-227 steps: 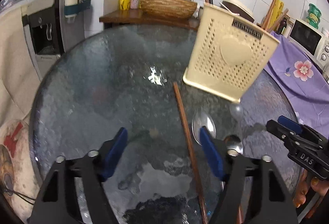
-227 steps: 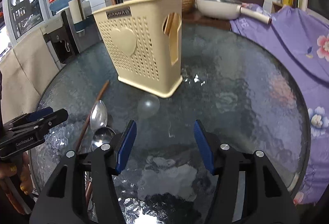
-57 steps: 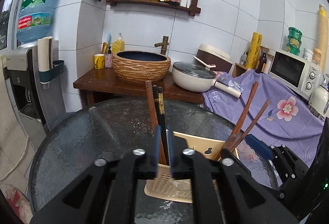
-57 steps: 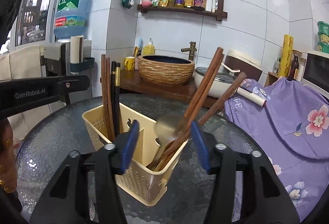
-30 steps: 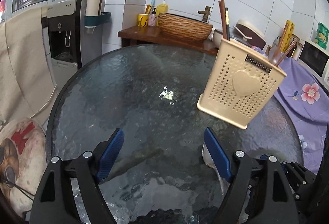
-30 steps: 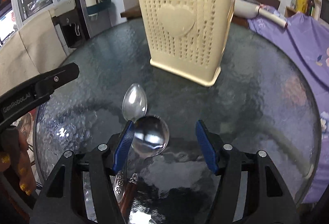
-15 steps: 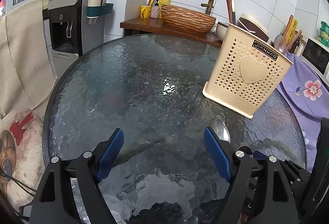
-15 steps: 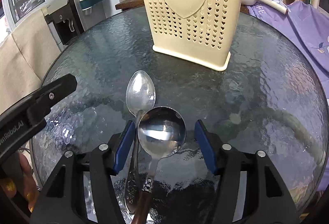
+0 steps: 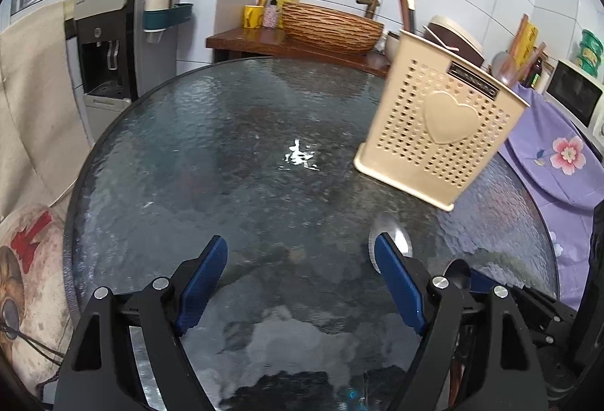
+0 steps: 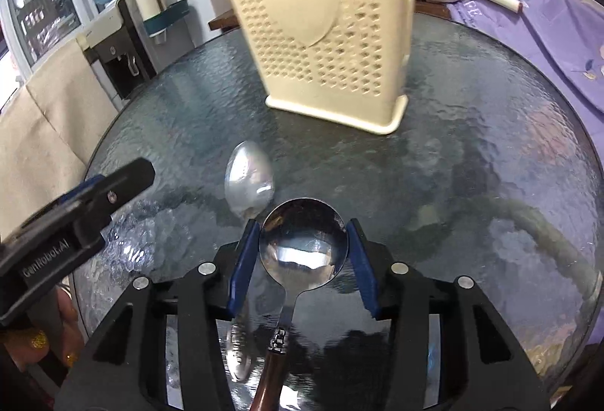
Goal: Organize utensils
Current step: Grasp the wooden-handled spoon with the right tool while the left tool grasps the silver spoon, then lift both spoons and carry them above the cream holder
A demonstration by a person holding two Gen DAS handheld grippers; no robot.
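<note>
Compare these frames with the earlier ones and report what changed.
The right tongs came down from over the holder to the table and narrowed around the round spoon; contact is unclear. The left tongs, earlier shut on chopsticks, let them go into the holder and now hang open above the glass. The chopstick that lay on the table is gone. The oval spoon and holder stayed put.

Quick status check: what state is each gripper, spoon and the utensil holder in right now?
Left gripper: open, empty, above the glass table.
Right gripper: fingers around the round spoon's bowl; contact unclear.
Round spoon: brown-handled, bowl up, between the right gripper's fingers.
Oval spoon: lying on the table, ungripped.
Utensil holder: upright, chopsticks and a spoon inside.
</note>
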